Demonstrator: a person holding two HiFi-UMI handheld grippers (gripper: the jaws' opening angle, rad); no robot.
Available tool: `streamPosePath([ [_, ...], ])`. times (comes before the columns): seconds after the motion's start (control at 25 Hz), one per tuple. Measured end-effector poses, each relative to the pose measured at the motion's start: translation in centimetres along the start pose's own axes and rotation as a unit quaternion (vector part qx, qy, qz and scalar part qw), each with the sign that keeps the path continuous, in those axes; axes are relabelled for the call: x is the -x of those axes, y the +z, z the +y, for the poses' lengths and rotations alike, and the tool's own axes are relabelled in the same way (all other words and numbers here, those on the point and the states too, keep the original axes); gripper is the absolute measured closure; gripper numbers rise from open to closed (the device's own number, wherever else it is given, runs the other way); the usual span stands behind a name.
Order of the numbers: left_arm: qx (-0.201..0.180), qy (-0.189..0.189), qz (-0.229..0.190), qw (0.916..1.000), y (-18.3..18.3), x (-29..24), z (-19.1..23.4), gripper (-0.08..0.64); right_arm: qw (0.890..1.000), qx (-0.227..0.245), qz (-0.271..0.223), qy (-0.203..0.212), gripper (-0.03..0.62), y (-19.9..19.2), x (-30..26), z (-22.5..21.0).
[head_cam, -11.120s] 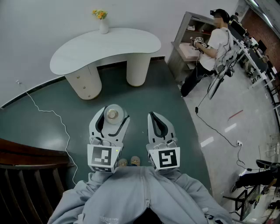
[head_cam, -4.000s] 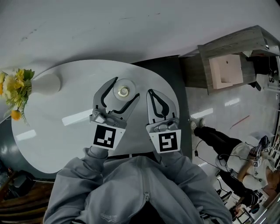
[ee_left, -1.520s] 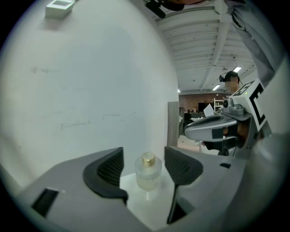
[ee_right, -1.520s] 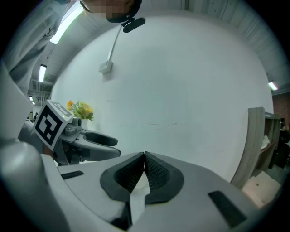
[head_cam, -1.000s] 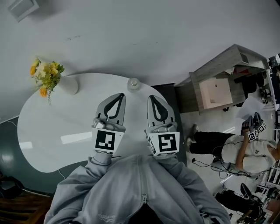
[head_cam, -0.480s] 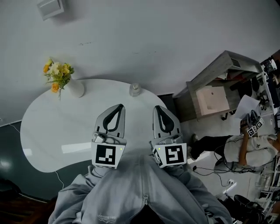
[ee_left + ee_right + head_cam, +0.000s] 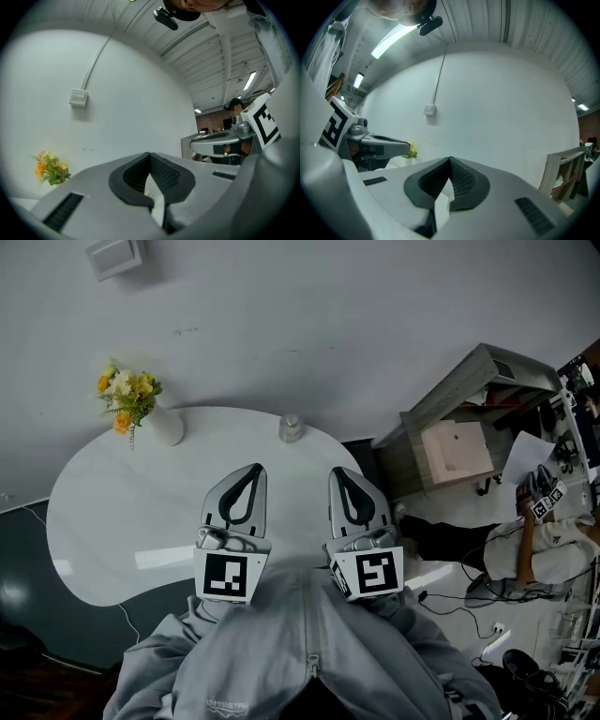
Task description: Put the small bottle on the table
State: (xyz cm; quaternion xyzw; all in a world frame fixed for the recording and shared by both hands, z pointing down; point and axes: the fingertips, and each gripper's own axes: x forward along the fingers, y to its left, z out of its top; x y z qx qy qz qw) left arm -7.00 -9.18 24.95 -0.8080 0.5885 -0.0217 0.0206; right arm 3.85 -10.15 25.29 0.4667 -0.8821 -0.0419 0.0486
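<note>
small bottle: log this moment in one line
small bottle: upright on table, far edge | left gripper: shut, empty | right gripper: shut, empty | task: looks done

The grey left gripper (image 7: 251, 468) and grey right gripper (image 7: 339, 472) point forward side by side, each with jaws pressed together on nothing. Grey-sleeved arms (image 7: 187, 638) run up behind them; the hands seem hidden under the marker cubes (image 7: 230, 576).

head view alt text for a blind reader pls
A small bottle stands at the far edge of a white table, with the left hand-held gripper and the right hand-held gripper shut, empty and held short of it. A vase of flowers stands at the table's far left.
</note>
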Motion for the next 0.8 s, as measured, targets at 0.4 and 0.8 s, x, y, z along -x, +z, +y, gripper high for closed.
streamPosePath([
  [0.4,-0.006,-0.009,-0.003,0.9999,-0.2,0.7,0.3,0.552,1.000,0.001,0.000,0.002,0.566,0.2,-0.5,1.3],
  [0.8,-0.013,-0.026,-0.005,0.9996,-1.4,2.4,1.5,0.552,1.000,-0.003,0.000,-0.008,0.566,-0.6,-0.9,4.7],
])
